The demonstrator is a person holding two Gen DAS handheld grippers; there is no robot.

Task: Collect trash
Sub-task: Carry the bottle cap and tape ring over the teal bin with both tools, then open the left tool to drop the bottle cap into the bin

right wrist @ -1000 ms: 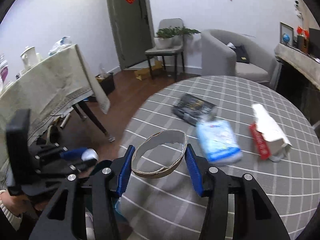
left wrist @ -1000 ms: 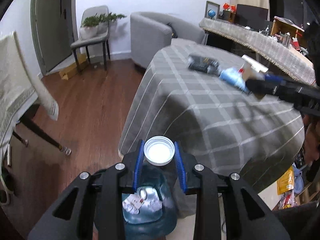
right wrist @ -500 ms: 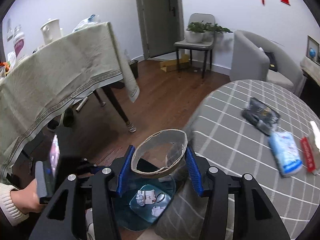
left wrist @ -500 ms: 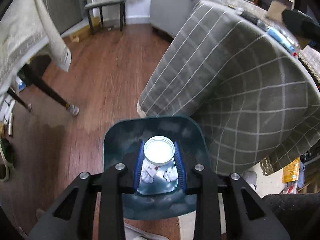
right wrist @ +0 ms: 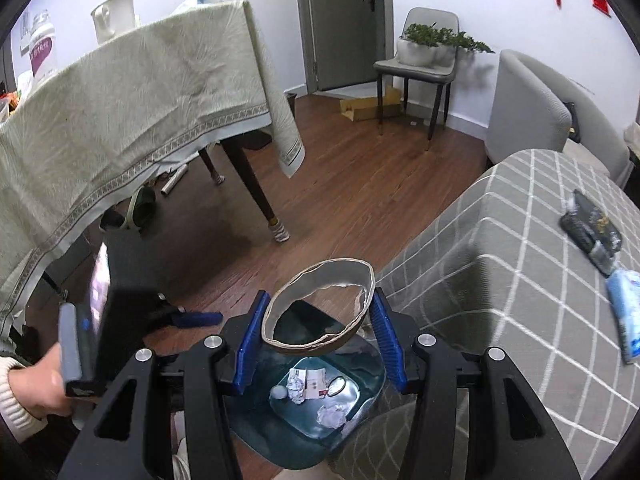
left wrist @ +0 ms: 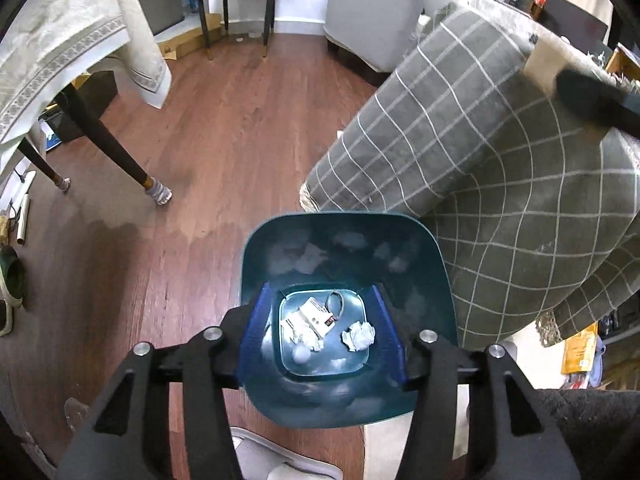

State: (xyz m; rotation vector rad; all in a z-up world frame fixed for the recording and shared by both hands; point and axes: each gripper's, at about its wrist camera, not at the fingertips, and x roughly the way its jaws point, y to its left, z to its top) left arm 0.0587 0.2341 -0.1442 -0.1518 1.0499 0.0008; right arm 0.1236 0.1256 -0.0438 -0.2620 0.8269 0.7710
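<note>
Step in hand: dumping. Landmark is the teal bin (left wrist: 348, 264) on the wooden floor, right against the hanging grey checked cloth of the counter (right wrist: 520, 280).

Left gripper (left wrist: 322, 332) hangs straight over the bin mouth, jaws parted with nothing between them. They have just been opening, and the small white cap (left wrist: 300, 356) now lies on the bin floor beside crumpled paper (left wrist: 358, 336), a small carton (left wrist: 318, 316) and a ring-like loop. So the left drop looks done.

Right gripper (right wrist: 318, 330) is above the bin's counter-side edge, jaws closed on a torn cardboard ring (right wrist: 320, 308) (a ragged paper bowl rim, maybe), pads pressing both sides; it is in the air, above the bin and not in it.

Next move, as a judgement: centre the ring over the bin opening, then release. It is wide and light, so it could catch on the rim or flutter to the floor.

More trash waits up on the counter, well away from the bin: a dark packet (right wrist: 592, 232) and a blue pack (right wrist: 626, 312).
</note>
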